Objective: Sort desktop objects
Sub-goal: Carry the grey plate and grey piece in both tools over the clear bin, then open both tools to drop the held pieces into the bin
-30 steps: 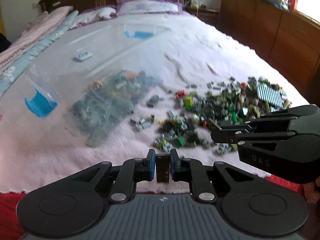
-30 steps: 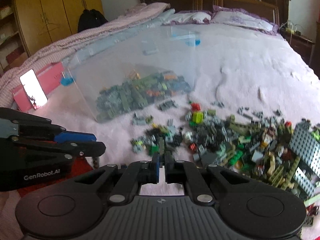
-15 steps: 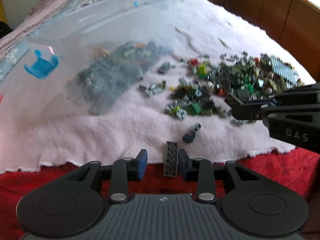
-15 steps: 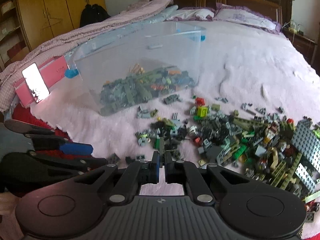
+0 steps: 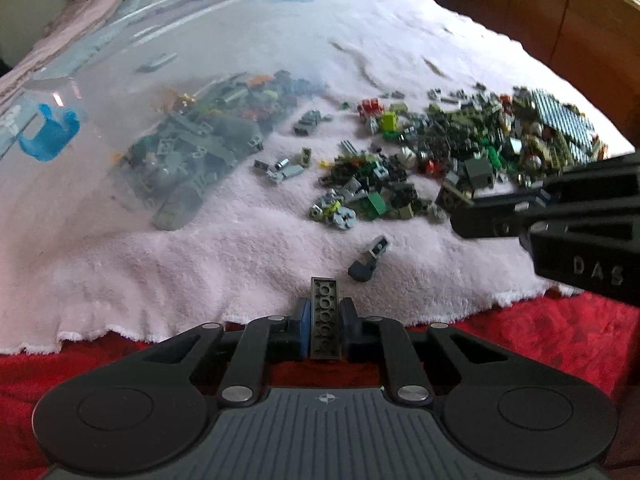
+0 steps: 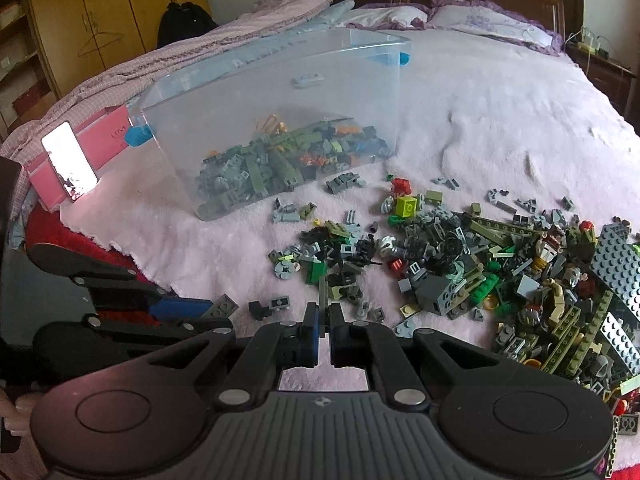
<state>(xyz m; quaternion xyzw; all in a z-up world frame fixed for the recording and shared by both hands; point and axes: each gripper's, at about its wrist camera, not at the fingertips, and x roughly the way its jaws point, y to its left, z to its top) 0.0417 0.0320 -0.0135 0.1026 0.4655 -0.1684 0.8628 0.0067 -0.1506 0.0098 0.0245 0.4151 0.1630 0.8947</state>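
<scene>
My left gripper (image 5: 325,318) is shut on a dark grey studded plate (image 5: 325,312), held over the near edge of the pink blanket (image 5: 224,248). It also shows in the right wrist view (image 6: 216,312). My right gripper (image 6: 324,320) is shut on a thin olive-grey piece (image 6: 322,294) that sticks up between its fingers, just short of the loose brick pile (image 6: 480,264). The clear plastic bin (image 6: 280,120), partly filled with bricks, stands at the back left. A small dark piece (image 5: 368,258) lies alone in front of the left gripper.
A pink box (image 6: 80,152) with a shiny phone-like object (image 6: 70,166) leaning on it sits left of the bin. Red bedding (image 5: 520,328) lies below the blanket edge. A large studded baseplate (image 6: 618,264) lies at the pile's right. Pillows (image 6: 480,20) and headboard are behind.
My left gripper opened about half a second ago, with the grey plate loose between its fingers, and has now closed on it again, lower and nearer the blanket edge. The right gripper stayed shut.
</scene>
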